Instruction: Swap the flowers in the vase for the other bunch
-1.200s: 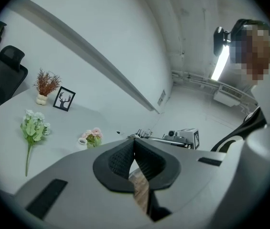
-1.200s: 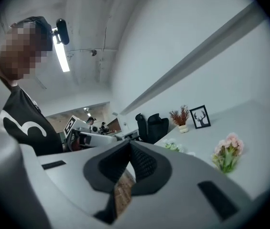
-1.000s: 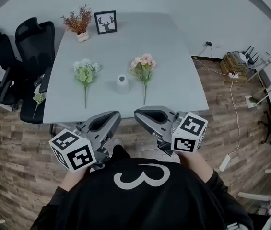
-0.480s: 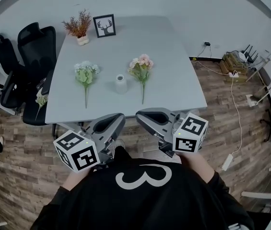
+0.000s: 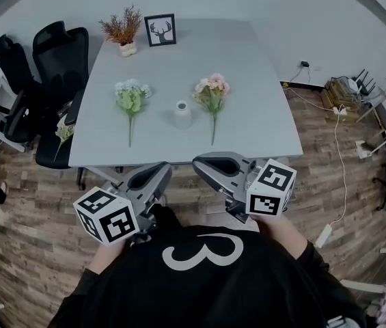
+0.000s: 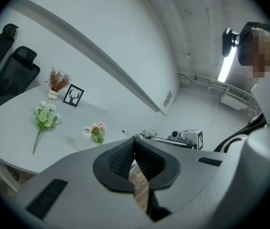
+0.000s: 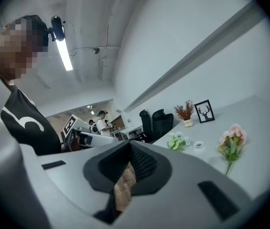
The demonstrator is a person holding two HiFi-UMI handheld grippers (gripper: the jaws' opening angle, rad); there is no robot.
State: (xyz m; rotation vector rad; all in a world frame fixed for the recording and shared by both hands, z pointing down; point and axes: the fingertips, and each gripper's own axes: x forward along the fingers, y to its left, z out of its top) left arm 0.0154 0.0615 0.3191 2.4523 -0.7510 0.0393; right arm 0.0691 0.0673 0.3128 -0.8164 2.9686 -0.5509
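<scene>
While the head view has swung a little over the last second, nothing on the desk has shifted. The left gripper and right gripper still hang short of the near edge, each with its fingers pressed together on nothing (only floor shows beneath them). By my reading, the swap has not begun.

The vase is small, white and upright at mid-desk, with no stems in it that I can make out. The pink bunch lies just beside it towards the right edge. The green-white bunch lies apart towards the left edge. Both bunches have their stems pointing at the near edge.
</scene>
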